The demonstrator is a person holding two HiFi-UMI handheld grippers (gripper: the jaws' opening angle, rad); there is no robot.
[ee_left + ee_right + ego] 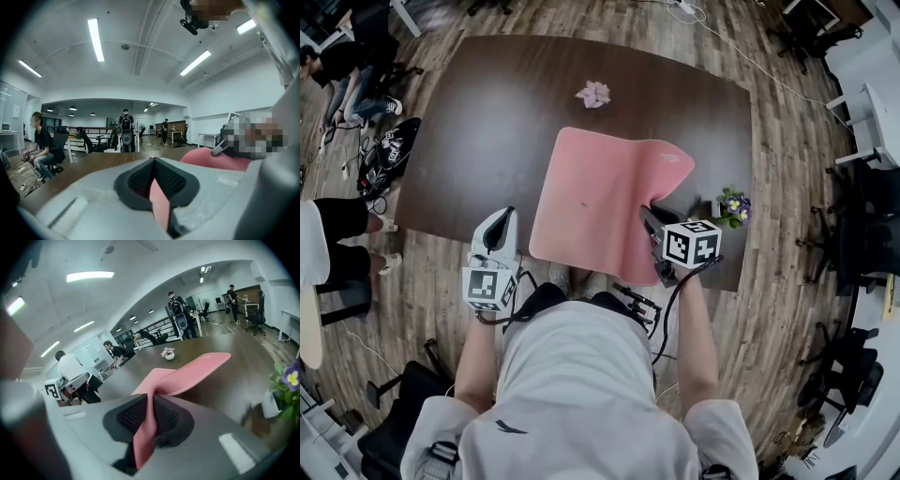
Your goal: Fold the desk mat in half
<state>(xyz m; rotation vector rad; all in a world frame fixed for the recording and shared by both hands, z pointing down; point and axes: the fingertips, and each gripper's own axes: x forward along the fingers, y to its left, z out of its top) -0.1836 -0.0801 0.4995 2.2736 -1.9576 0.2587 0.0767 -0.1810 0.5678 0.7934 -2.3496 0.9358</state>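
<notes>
**A:** Where is the mat?

**B:** The soft pink rectangular desk mat lies on the dark brown wooden surface, toward the side nearest the person. Its near edge is at the surface's near edge. Most of it lies flat, but the right side is raised and curls over in a loose wave.

**A:** What is the left gripper doing?

**B:** The left gripper is at the mat's near left corner. In the left gripper view its dark ribbed fingers are clenched on a thin strip of the pink mat, which stands on edge between them. The rest of the mat shows as a pink hump off to the right.

**A:** And the right one?

**B:** The right gripper is at the near right corner. In the right gripper view its fingers are pressed together on the mat's edge. From there the pink sheet rises, twists and stretches away above the wood.

**A:** Is anything else on the surface?

**B:** A small pale pink flower ornament sits near the far side, well apart from the mat. A potted plant with purple and yellow blooms stands by the right edge, just beside the right gripper.
</notes>
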